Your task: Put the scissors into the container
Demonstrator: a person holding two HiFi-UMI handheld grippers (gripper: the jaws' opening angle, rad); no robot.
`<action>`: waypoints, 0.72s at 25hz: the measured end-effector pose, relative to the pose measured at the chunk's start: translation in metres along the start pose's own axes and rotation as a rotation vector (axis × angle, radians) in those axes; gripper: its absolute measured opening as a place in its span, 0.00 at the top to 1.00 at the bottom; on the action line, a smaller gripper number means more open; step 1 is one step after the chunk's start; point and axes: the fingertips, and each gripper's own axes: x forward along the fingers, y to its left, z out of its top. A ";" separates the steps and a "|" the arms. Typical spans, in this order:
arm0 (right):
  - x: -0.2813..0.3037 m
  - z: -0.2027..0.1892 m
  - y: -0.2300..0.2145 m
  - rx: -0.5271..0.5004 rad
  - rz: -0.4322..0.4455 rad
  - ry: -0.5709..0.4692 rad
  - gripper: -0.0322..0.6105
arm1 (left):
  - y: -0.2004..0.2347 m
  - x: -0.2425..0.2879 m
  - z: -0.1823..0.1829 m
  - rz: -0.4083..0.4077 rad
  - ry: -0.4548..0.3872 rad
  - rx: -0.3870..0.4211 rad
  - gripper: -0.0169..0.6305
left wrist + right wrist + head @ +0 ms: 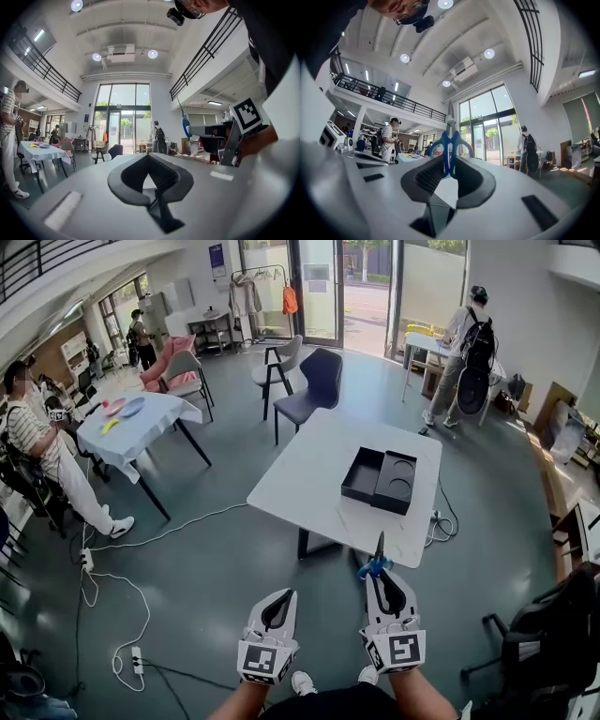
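Observation:
Scissors (378, 562) with blue handles stand upright in my right gripper (380, 577), blades pointing away from me toward the table. In the right gripper view the blue handle loops (450, 149) sit clamped between the jaws of the right gripper (450, 161). The black container (380, 479), two shallow open halves side by side, lies on the white table (309, 474) ahead of both grippers and well beyond them. My left gripper (280, 596) hangs beside the right one over the floor, jaws together and holding nothing; its tips (149, 157) meet in the left gripper view.
A dark chair (314, 385) and a grey chair (278, 362) stand beyond the table. A second table (141, 423) with coloured items is at the left, with people near it. Cables and a power strip (136, 659) lie on the floor at left. A person (464, 352) stands at far right.

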 end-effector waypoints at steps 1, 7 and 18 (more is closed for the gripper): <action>0.001 -0.003 0.004 0.004 -0.006 0.005 0.83 | 0.005 -0.003 -0.001 -0.003 0.001 0.003 0.96; 0.012 -0.018 0.013 0.014 -0.060 0.010 0.83 | 0.028 -0.012 -0.009 -0.041 0.028 0.029 0.96; 0.088 -0.018 -0.015 0.027 -0.018 -0.011 0.83 | 0.060 0.066 0.021 -0.025 -0.014 0.004 0.96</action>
